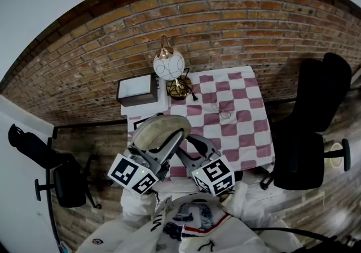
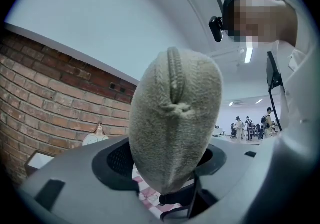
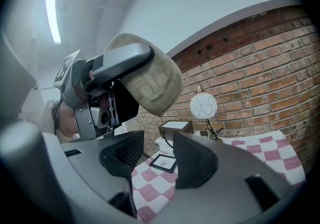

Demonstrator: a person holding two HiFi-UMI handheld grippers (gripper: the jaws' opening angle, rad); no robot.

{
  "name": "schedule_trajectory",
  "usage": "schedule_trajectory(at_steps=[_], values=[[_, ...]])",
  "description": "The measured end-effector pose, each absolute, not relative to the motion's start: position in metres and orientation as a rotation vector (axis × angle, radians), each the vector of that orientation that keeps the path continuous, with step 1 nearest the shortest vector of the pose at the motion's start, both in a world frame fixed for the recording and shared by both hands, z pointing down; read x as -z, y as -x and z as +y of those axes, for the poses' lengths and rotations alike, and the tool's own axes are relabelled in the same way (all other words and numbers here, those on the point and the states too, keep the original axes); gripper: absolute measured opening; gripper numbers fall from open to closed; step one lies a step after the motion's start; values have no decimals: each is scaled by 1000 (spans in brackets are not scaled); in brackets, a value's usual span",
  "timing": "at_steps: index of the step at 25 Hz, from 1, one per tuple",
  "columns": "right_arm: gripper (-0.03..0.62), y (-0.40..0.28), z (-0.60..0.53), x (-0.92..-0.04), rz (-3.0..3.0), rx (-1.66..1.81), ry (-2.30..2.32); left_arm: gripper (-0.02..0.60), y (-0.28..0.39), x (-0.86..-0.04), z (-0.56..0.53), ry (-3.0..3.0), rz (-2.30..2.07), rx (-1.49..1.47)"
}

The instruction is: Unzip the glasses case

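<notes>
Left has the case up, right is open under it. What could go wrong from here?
The right gripper is open and empty; no zipper pull is clear, so it may pinch fabric instead. The left gripper clamps the glasses case with much of it sticking out past the jaws, so a tug might twist it loose over the table.

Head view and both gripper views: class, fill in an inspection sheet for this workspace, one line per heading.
Surface: table under a pink-and-white checked cloth.
Job's things: grey glasses case, held up off the table.
Clutter: glasses, lamp, box and small frame on the table.
Grippers: left claw shut on the glasses case; right claw open, empty, beside the case without touching it.
Cables: dark cord at the lamp's base.
Surroundings: brick wall; black office chair beside the table.
</notes>
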State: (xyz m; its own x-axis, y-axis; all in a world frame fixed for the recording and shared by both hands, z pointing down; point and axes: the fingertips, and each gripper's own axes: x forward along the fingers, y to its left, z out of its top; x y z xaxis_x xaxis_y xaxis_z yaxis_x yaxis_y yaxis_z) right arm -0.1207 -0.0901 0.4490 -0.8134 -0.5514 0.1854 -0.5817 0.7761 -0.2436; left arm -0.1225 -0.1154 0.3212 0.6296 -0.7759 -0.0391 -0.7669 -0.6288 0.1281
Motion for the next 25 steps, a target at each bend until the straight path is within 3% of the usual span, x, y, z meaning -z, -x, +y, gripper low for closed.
schedule_trajectory(at_steps=[25], values=[[86,132,-92,-453,-2861,-468,-899,293,118,-325,-115,-2736,-1260,161]])
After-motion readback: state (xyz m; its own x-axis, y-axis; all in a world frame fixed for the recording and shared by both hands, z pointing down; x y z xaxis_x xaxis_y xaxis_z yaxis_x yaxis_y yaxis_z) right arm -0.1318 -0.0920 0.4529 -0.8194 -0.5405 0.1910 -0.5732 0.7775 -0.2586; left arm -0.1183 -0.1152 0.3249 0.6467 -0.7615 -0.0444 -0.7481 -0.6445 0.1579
